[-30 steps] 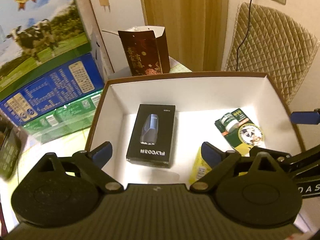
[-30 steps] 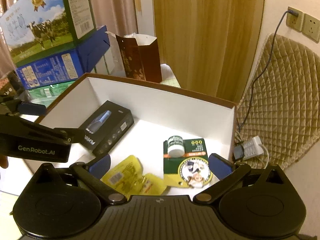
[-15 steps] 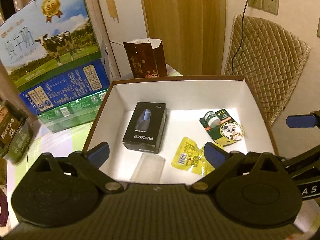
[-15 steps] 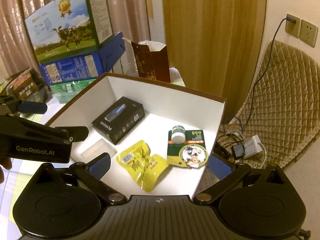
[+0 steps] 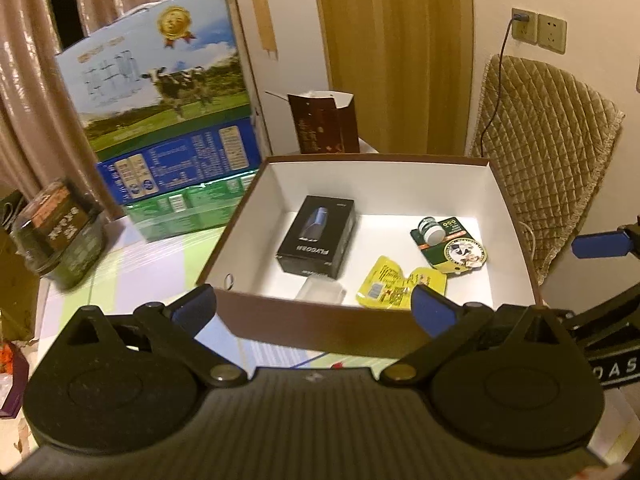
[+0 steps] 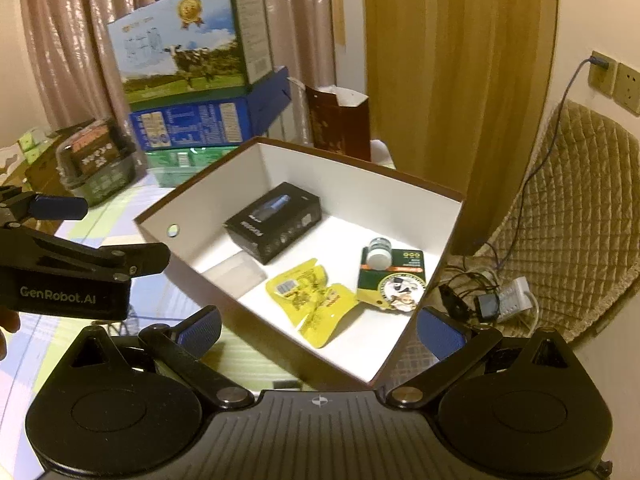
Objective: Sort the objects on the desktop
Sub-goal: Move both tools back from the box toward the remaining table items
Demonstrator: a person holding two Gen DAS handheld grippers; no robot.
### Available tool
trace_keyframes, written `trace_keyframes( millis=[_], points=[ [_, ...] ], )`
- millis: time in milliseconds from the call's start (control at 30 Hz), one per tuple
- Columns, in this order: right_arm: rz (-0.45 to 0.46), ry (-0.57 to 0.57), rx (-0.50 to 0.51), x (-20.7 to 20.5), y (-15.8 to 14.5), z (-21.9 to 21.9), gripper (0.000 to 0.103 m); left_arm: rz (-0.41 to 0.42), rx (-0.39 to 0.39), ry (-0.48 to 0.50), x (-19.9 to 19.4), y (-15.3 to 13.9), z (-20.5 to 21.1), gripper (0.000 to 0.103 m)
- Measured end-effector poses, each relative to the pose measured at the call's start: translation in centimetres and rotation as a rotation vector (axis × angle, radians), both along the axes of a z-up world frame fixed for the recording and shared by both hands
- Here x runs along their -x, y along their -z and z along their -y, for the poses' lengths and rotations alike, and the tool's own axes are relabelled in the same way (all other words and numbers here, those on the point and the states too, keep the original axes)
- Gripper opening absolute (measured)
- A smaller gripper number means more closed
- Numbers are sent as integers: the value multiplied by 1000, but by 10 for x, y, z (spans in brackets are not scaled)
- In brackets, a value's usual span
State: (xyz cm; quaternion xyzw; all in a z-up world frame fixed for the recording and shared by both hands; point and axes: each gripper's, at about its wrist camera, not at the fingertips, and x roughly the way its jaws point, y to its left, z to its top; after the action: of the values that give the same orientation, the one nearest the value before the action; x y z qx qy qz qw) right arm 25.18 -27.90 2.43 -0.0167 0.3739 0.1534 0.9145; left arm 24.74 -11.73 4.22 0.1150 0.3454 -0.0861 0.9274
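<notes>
A brown box with a white inside [image 5: 496, 200] [image 6: 420, 344] stands on the table. In it lie a black boxed device [image 5: 318, 236] [image 6: 276, 220], a yellow pouch [image 5: 394, 282] [image 6: 310, 300], a green card with a small jar [image 5: 450, 244] [image 6: 394, 276] and a clear plastic piece [image 5: 322, 292] [image 6: 236, 272]. My left gripper [image 5: 314, 308] is open and empty, in front of the box's near wall. My right gripper [image 6: 320, 326] is open and empty, above the box's near corner. The left gripper also shows at the left of the right wrist view [image 6: 100, 256].
Stacked milk cartons [image 5: 160, 92] [image 6: 192, 56] and a dark red paper bag [image 5: 326, 122] [image 6: 340, 120] stand behind the box. A jar of dark packets [image 5: 60, 232] [image 6: 96, 160] stands at the left. A quilted chair back [image 5: 544, 152] and a power strip [image 6: 508, 296] are at the right.
Both grippers have pulled back and up from inside the box, so the whole box and more of the table now show. The objects in the box have not moved.
</notes>
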Motion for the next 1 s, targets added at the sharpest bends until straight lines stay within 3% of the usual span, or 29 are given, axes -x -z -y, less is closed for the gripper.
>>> trace_keyframes(
  millis=[300,500,800,1000],
  points=[
    [9,-23,17,20,-2,-15,101,13,46,-47,34,-7,-29,102],
    [33,-35,25,40,8,-20,101,5,27,-56,54,-1,-61,102],
    [-23,26,28,62,25,-17,101,-79,12,-79,82,21,-109,101],
    [-53,-25,58,82,41,-33,101,-146,30,-80,93,44,-129,98]
  ],
)
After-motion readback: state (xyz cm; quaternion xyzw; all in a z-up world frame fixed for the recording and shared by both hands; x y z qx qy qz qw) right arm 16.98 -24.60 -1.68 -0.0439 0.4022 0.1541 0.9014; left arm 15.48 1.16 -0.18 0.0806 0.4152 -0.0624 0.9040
